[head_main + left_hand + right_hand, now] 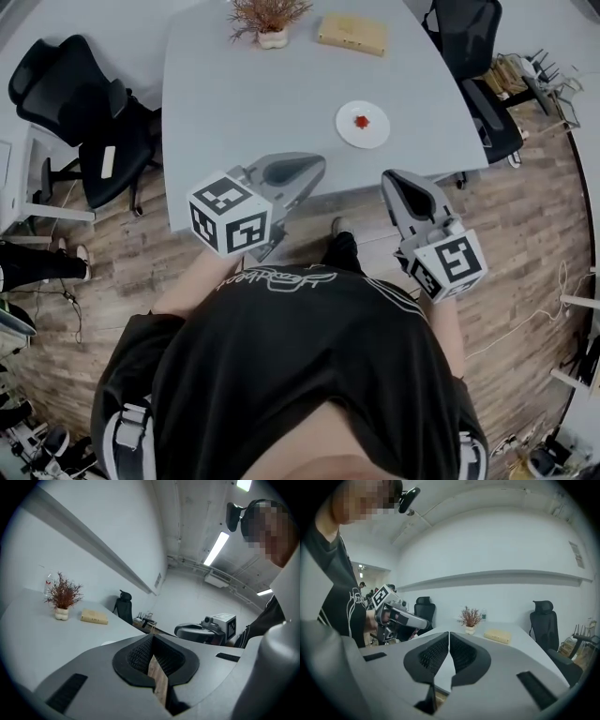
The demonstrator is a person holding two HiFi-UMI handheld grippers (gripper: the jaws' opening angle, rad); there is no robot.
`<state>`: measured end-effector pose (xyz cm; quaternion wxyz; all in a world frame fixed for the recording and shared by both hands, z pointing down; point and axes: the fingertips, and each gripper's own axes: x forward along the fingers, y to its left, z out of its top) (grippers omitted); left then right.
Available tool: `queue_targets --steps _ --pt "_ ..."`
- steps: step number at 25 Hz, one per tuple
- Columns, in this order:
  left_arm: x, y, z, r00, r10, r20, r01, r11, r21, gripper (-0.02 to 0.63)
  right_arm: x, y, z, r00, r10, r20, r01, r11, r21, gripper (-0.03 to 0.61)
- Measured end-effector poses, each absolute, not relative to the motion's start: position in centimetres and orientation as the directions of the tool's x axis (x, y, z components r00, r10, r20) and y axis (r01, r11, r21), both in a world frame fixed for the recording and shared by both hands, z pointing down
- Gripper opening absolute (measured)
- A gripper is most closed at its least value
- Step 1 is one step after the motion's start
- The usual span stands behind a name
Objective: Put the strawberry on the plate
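My left gripper point(305, 173) and right gripper point(398, 187) are both closed and empty; any careless reach could knock the strawberry point(362, 121) off the plate point(347, 136).

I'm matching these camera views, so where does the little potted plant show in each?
Head view: potted plant at the top edge, left of centre.
Left gripper view: potted plant far left, mid-height.
Right gripper view: potted plant just right of centre.
Shared landmark: tan box beside it.
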<state>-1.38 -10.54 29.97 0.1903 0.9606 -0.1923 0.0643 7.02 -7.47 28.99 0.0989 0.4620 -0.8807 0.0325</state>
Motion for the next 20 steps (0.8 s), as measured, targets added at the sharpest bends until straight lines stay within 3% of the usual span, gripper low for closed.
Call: queue_targets --steps 20 --pt "-0.8 -6.9 30.5 0.931 -0.296 0.215 -0.355 -0.874 0.333 0.006 6.1 -4.2 30.9 -0.574 -0.787 0.227 -0.812 0.584 -0.03 0.008"
